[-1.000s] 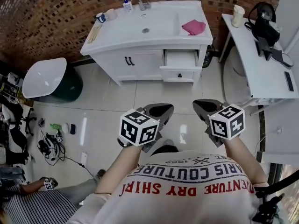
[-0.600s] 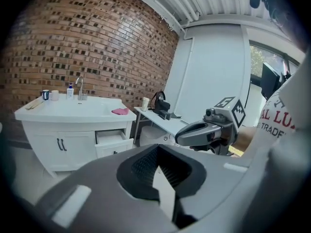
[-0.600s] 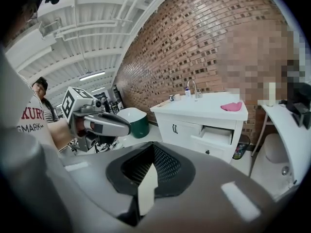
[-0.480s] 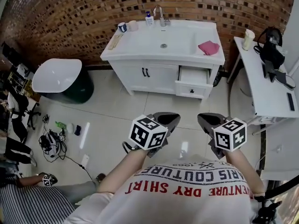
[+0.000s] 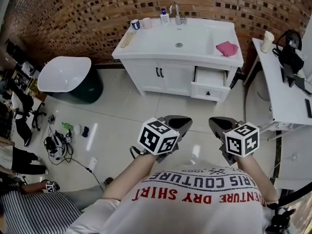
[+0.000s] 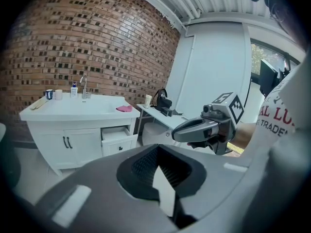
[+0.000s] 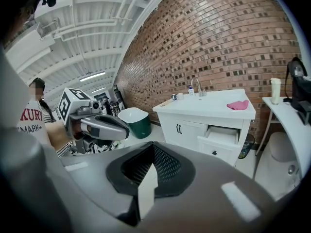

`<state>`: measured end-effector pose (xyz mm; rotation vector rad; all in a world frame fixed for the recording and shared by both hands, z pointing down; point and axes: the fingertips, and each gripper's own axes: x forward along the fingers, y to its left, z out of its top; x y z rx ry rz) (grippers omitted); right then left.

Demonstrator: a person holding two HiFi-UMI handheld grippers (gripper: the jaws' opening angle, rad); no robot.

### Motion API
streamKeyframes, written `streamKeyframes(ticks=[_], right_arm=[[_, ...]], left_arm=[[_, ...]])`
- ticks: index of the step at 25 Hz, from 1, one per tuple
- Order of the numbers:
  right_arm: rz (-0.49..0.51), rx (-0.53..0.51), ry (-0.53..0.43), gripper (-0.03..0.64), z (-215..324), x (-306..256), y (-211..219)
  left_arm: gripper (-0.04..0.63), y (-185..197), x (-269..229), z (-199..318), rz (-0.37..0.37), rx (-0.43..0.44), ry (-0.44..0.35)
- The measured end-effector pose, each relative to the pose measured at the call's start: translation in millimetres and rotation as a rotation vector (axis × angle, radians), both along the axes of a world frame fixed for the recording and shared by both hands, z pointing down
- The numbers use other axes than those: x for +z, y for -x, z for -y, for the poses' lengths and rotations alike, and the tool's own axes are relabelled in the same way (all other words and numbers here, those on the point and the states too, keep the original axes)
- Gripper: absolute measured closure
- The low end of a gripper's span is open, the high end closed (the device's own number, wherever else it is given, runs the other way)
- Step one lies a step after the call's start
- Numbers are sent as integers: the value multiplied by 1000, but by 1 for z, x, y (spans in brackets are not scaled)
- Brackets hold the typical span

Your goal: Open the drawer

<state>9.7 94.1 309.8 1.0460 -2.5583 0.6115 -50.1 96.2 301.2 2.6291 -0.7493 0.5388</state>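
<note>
Drawer (image 5: 209, 82) ajar; pink cloth (image 5: 227, 48) above

Count two grippers: the left gripper (image 5: 178, 122) and the right gripper (image 5: 219, 123). You have one white vanity (image 5: 146, 84) in view, with one drawer (image 5: 209, 86) pulled out and two cabinet doors (image 5: 178, 81). On its top, count one faucet (image 5: 176, 11), one bottle (image 5: 164, 16), one pink cloth (image 5: 227, 48) and two cups: a blue cup (image 5: 135, 24) and a white cup (image 5: 146, 23). Count one lidded bin (image 5: 66, 77) and one side table (image 5: 285, 94) carrying one tall cup (image 5: 267, 41).
</note>
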Motion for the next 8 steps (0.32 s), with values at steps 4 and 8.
streamKeyframes(ticks=[4, 8], right_arm=[[0, -1, 3, 611, 1, 3, 3], [1, 5, -1, 611, 3, 4, 6]], left_arm=[[598, 1, 4, -1, 1, 7, 4], [598, 5, 6, 1, 3, 9, 2]])
